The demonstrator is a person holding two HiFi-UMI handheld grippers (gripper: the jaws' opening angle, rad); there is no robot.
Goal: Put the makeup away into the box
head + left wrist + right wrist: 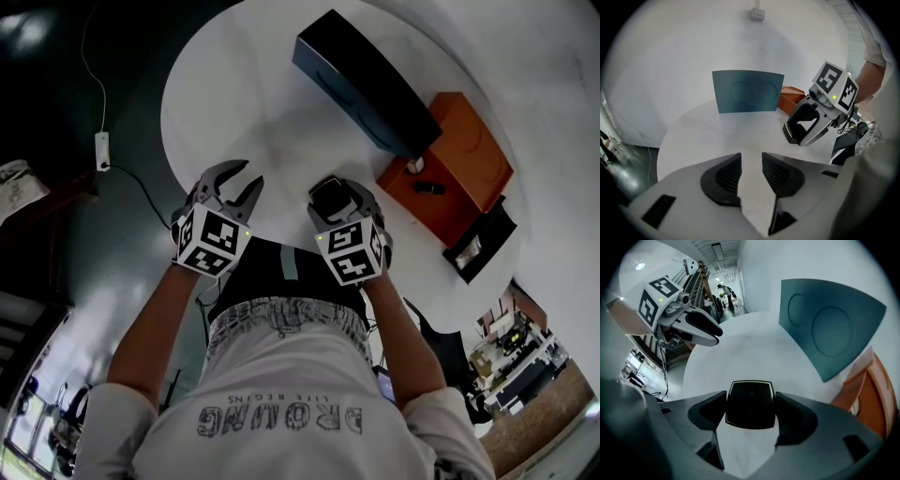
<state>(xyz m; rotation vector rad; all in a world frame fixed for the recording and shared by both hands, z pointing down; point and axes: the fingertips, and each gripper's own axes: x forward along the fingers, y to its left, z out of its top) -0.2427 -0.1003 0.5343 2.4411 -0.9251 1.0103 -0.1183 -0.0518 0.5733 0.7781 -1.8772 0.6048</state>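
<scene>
A square black compact [328, 197] [751, 404] sits near the round white table's [244, 103] front edge. My right gripper [336, 192] [751, 397] points steeply down over it, jaws spread wide and pads against both its sides. My left gripper [239, 178] [751, 161] hovers just to the left, open with only bare table between its fingers. An upright dark teal box lid [366, 80] [747, 91] [829, 324] stands at the far side. The orange box [450, 169] [790, 99] lies to the lid's right with two small items inside.
A black tray [478, 244] lies at the table's right edge beside the orange box. On the dark floor to the left a white plug block [101, 150] lies with its cable. Shelving stands at the lower right.
</scene>
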